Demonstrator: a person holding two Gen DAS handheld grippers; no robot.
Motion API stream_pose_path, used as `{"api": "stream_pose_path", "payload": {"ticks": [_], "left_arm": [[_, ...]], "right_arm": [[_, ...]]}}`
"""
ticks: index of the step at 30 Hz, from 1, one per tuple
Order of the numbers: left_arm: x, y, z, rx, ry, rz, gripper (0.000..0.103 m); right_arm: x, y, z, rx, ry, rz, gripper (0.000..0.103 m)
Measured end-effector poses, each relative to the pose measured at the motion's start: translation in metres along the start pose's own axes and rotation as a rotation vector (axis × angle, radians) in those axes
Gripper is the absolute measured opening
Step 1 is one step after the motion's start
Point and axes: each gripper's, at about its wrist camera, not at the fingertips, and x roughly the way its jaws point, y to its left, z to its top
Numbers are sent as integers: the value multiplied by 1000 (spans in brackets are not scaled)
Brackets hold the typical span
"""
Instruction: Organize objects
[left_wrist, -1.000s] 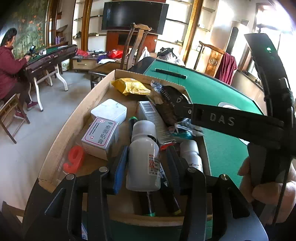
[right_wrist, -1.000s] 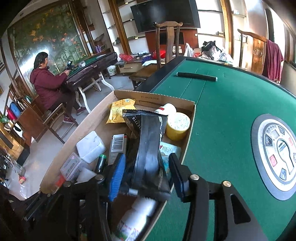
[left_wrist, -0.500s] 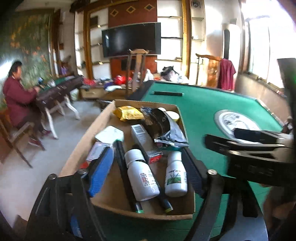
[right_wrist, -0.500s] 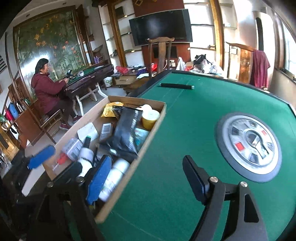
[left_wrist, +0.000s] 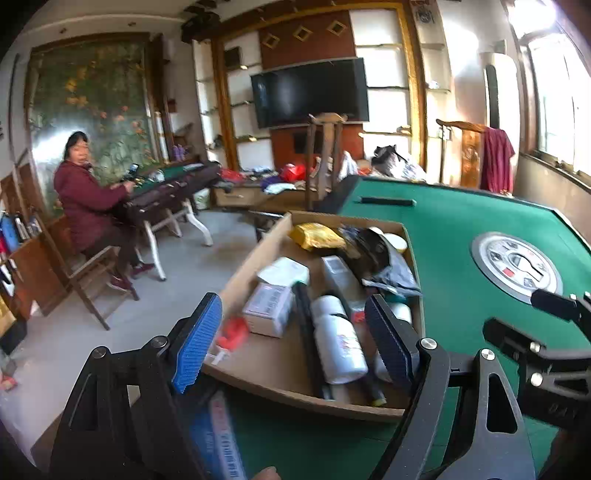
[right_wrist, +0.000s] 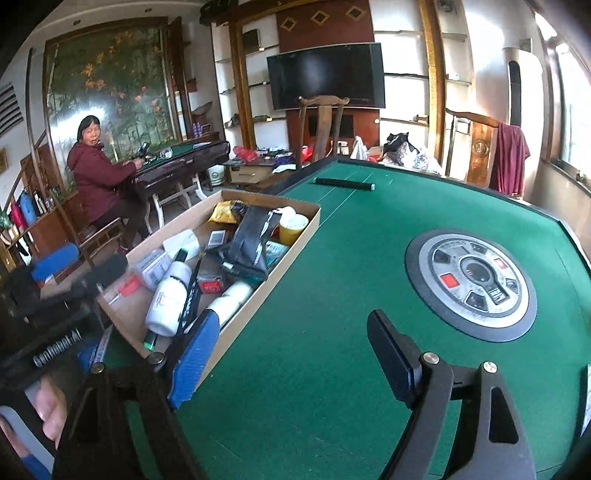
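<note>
Holding: my left gripper (left_wrist: 291, 339) wide open with nothing between its pads, just short of the near end of the cardboard box (left_wrist: 255, 254); my right gripper (right_wrist: 291, 354) equally wide and empty, over bare green felt
Box position: on the left margin of the green table (right_wrist: 332, 288), its long left wall running along the table edge with floor beyond, its right wall (right_wrist: 291, 254) bordering open felt
Box contents: two white bottles (left_wrist: 338, 341) lying on their sides at the near end, a black pen (left_wrist: 306, 332) beside them, a white carton (left_wrist: 267, 308), a red piece (left_wrist: 232, 332), a black pouch (right_wrist: 251, 240) in the middle, a yellow packet (left_wrist: 317, 236) and a yellow cup (right_wrist: 291, 227) at the far end
Free room: I see wide clear felt between the box and the round control panel (right_wrist: 471, 282); a black bar (right_wrist: 343, 183) lies well apart near the far edge
Table limits: dark raised rim at the far and right sides
Cut off: the second bottle sits mostly behind my left gripper's right finger; a blue-and-white printed item (left_wrist: 221, 435) under that gripper is blurred and I cannot read it
Hard to make out: labels on bottles and carton
Background: a seated person (right_wrist: 99, 177) at another table, well away
</note>
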Motion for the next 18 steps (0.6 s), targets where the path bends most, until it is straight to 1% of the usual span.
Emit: {"api": "stream_pose_path", "payload": {"ticks": [2, 4, 5, 8, 13, 18], "left_arm": [[-4, 3, 0, -4, -27, -26, 81], [-4, 6, 1, -14, -22, -8, 81], [-4, 7, 1, -12, -22, -11, 81], [-1, 4, 0, 17, 1, -1, 81], [1, 0, -3, 24, -16, 22, 81], [2, 0, -3, 25, -16, 26, 81]], "right_arm": [[1, 3, -2, -6, 6, 6, 82], [2, 3, -3, -10, 6, 7, 82], [2, 4, -3, -11, 8, 9, 82], [4, 3, -4, -6, 13, 13, 82], [5, 4, -5, -9, 16, 14, 82], [8, 3, -6, -7, 27, 12, 82]]}}
